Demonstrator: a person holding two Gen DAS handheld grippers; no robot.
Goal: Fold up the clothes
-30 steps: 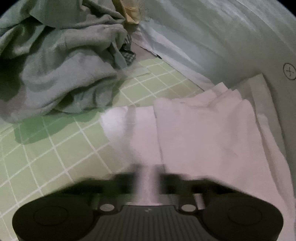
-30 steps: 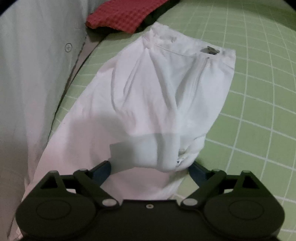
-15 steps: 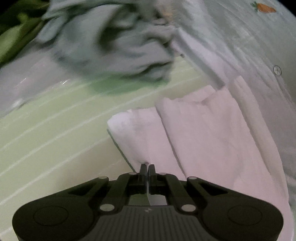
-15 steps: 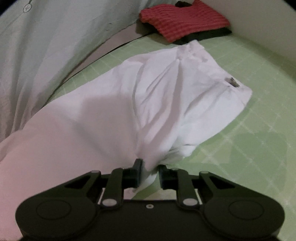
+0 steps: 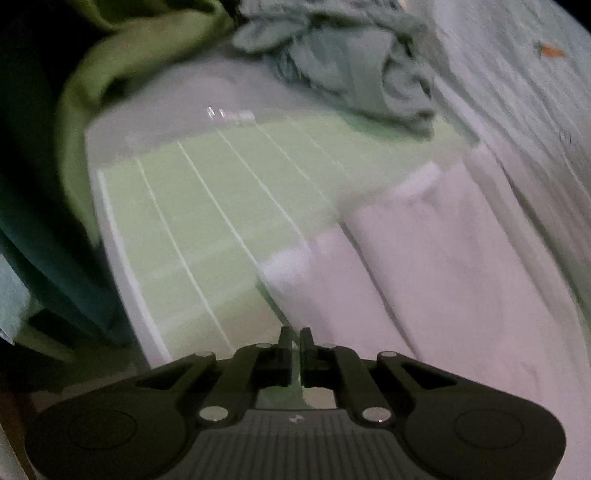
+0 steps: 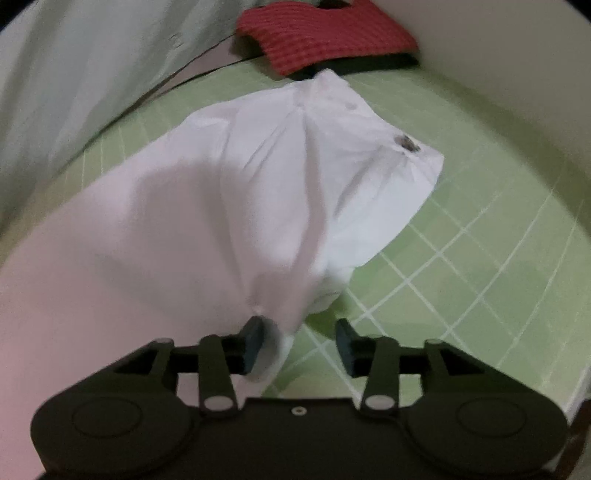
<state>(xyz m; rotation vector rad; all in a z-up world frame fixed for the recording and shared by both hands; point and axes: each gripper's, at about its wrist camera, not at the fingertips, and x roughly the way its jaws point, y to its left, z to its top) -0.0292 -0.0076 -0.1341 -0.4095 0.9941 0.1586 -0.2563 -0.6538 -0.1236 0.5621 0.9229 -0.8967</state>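
Observation:
White trousers point(image 6: 258, 192) lie on the green gridded mat point(image 6: 480, 240), their waistband with a metal button point(image 6: 406, 142) at the far end. In the left wrist view the trouser legs point(image 5: 424, 266) stretch to the right. My left gripper point(image 5: 295, 343) is shut, with a thin strip of the white fabric's edge between its fingers. My right gripper point(image 6: 299, 339) is open; its left finger point(image 6: 253, 341) touches a bunched fold of the trousers, and the right finger stands apart over the mat.
A pile of grey-green clothes point(image 5: 351, 62) lies at the mat's far end. A red waffle-knit garment point(image 6: 325, 33) rests on something dark beyond the waistband. A pale sheet point(image 6: 74, 74) runs along one side. Green fabric point(image 5: 110, 74) hangs off the mat's left edge.
My right gripper closed on the trouser fold, then opened and let it go. My left gripper stayed shut on the fabric edge and swung left, lifting the view towards the mat's end.

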